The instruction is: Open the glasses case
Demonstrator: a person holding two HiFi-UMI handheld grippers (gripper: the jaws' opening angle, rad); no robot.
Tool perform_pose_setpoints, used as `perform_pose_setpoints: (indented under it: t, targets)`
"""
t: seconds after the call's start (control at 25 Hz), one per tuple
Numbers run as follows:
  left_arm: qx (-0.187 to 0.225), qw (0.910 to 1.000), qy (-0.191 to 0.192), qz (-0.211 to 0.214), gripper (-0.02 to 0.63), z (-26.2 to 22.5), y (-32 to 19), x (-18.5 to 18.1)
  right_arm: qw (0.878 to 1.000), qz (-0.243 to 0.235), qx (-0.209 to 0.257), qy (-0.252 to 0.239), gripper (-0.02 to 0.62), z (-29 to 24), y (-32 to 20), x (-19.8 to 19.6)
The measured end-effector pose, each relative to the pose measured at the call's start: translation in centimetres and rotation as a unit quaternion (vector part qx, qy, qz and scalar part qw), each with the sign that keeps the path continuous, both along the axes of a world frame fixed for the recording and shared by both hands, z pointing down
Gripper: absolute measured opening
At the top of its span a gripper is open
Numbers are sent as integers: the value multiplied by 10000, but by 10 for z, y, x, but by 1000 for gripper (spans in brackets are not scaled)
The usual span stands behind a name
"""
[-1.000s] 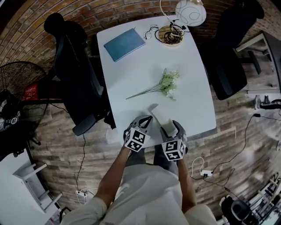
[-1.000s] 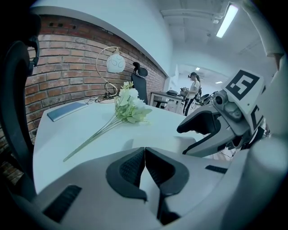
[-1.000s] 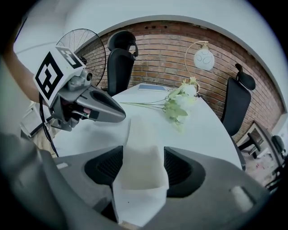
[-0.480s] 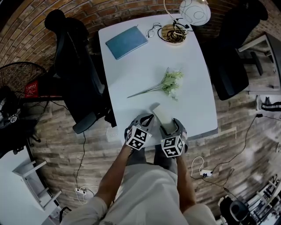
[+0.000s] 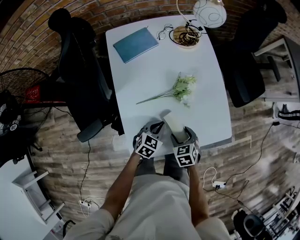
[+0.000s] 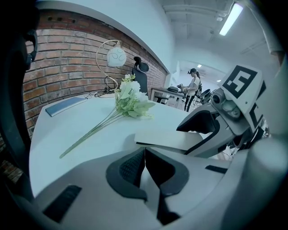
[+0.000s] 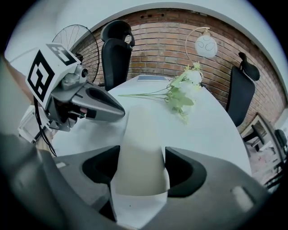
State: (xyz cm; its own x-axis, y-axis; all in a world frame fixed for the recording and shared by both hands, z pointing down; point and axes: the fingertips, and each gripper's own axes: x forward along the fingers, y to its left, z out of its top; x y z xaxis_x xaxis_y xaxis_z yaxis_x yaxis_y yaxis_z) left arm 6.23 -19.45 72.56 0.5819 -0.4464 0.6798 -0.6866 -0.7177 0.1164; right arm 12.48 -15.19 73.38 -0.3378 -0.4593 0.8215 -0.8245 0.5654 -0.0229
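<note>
Closest in, our left gripper [image 6: 144, 155] has its jaws pinched together with nothing between them. The tips sit low over the near end of the white table [image 5: 206, 93]. Just to the right of those fingers is the glasses case [image 7: 139, 143], a pale flat thing that runs straight away from us, and it looks closed from here. The left tips come right up beside its left edge, but we can't tell if they actually touch it. The case's near end sits between the fingers of our right gripper [image 5: 182, 136]. Those jaws have just been opening and now stand wide, yet both pads are against the sides of the case with no gap we can see. A bit past the far end of the case, ahead of both sets of fingers, lies a bunch of pale green flowers [image 5: 180, 89] with the stems trailing off to the left. Well beyond that, at the far end of the table, there's a blue notebook [image 5: 135, 44] off to the left of the fingers. A lamp with a round white shade [image 5: 209, 11] is off to the right. Black office chairs [image 7: 116, 49] stand along both sides of the table.
</note>
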Motion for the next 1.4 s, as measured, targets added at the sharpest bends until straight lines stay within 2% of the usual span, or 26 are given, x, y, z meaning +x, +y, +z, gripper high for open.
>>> perform_pose_setpoints:
  t: [0.28,0.6,0.96,1.4]
  targets:
    - [-53,9999,-53,102,8,5,3,3,9992,177,-242,-271,311,-4,7,-3]
    - [-59,9999,-72,141,8,7,4,4,9987,227,-257,-386,313,-5,7,-5]
    - [-80,9999,-49,102,8,7,3,4,9988,269,-49,-416,311,-12,5,-2]
    - [-80,9999,-40,85,8,7,3,4,9977,419,-28,-534,273,-21,5,3]
